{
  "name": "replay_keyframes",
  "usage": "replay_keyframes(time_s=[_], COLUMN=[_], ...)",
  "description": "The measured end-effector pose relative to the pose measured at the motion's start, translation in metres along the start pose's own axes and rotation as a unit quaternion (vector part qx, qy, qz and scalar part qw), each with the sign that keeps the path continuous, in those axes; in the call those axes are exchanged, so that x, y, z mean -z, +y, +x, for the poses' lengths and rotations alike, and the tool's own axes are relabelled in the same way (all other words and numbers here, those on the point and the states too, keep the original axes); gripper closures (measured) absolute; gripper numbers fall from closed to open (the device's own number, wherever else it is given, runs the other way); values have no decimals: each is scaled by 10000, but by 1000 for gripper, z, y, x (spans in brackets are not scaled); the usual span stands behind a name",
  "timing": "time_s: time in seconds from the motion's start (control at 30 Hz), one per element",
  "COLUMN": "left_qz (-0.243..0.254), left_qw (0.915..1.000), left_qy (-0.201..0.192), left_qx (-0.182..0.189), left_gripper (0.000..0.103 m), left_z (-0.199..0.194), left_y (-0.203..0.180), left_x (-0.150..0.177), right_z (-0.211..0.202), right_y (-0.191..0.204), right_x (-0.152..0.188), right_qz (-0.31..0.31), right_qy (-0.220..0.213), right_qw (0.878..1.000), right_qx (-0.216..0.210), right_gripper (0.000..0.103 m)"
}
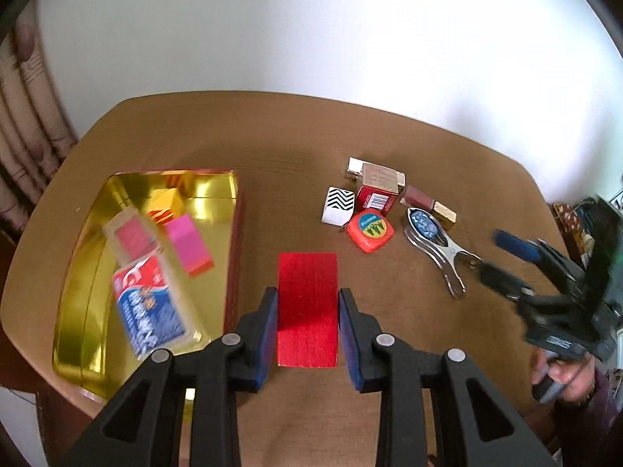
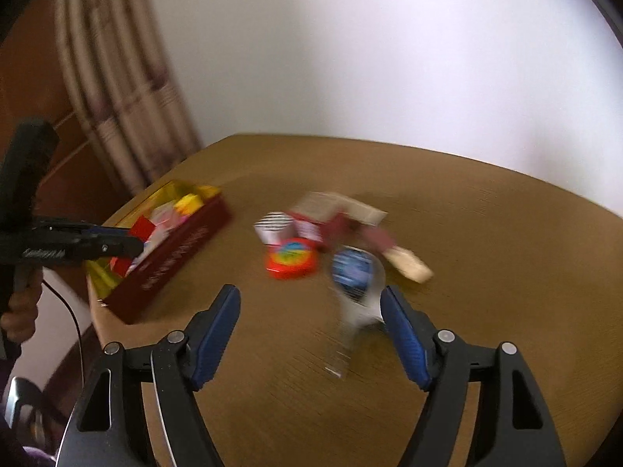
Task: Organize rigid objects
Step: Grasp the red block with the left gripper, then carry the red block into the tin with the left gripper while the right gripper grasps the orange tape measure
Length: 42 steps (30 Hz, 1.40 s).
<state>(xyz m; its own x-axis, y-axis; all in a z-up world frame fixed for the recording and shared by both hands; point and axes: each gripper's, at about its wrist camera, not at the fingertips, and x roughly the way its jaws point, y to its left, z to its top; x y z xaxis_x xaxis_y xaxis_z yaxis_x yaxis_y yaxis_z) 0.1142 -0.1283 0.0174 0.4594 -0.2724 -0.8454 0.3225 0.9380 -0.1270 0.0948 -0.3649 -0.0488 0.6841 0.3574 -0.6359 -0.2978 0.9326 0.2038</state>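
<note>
Had the left hand-held gripper clenched on the red block, up over the table just right of the gold tray. Probably needed to carry it left over the tray's red side wall with room to spare, then let go low on a bare gold patch. Not much space in there though, what with the pink block and blue-and-red packet. Had the right hand-held gripper released, pads wide around the metal clip but not touching. Also spotted, well right of the tray and bunched tight: orange tape measure, zigzag box, so easy to knock
</note>
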Motion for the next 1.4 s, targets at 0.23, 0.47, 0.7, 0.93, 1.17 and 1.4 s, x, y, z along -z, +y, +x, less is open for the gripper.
replay_keyframes(time_s=[0.23, 0.47, 0.7, 0.93, 1.17, 1.4], left_qz=[-219, -508, -670, -758, -803, -605], left_qw=[9997, 9985, 9976, 9969, 9960, 9975], left_qy=[-112, -203, -185, -204, -253, -166], left_qx=[-3, -20, 62, -47, -285, -321], left_gripper=[73, 73, 73, 73, 73, 73], left_z=[-25, -37, -31, -32, -25, -1], left_y=[18, 48, 61, 76, 97, 105], left_x=[8, 12, 15, 19, 9, -14], right_z=[63, 96, 116, 138, 152, 133], right_y=[36, 36, 26, 23, 28, 19], right_x=[-30, -31, -30, -30, -24, -20], right_qz=[-458, -435, -480, -456, -522, -216], right_qy=[449, 772, 1029, 1249, 1395, 1353], right_qw=[9979, 9961, 9932, 9903, 9878, 9903], right_qx=[-55, 32, 272, 394, 456, 231], right_gripper=[31, 31, 31, 34, 59, 59])
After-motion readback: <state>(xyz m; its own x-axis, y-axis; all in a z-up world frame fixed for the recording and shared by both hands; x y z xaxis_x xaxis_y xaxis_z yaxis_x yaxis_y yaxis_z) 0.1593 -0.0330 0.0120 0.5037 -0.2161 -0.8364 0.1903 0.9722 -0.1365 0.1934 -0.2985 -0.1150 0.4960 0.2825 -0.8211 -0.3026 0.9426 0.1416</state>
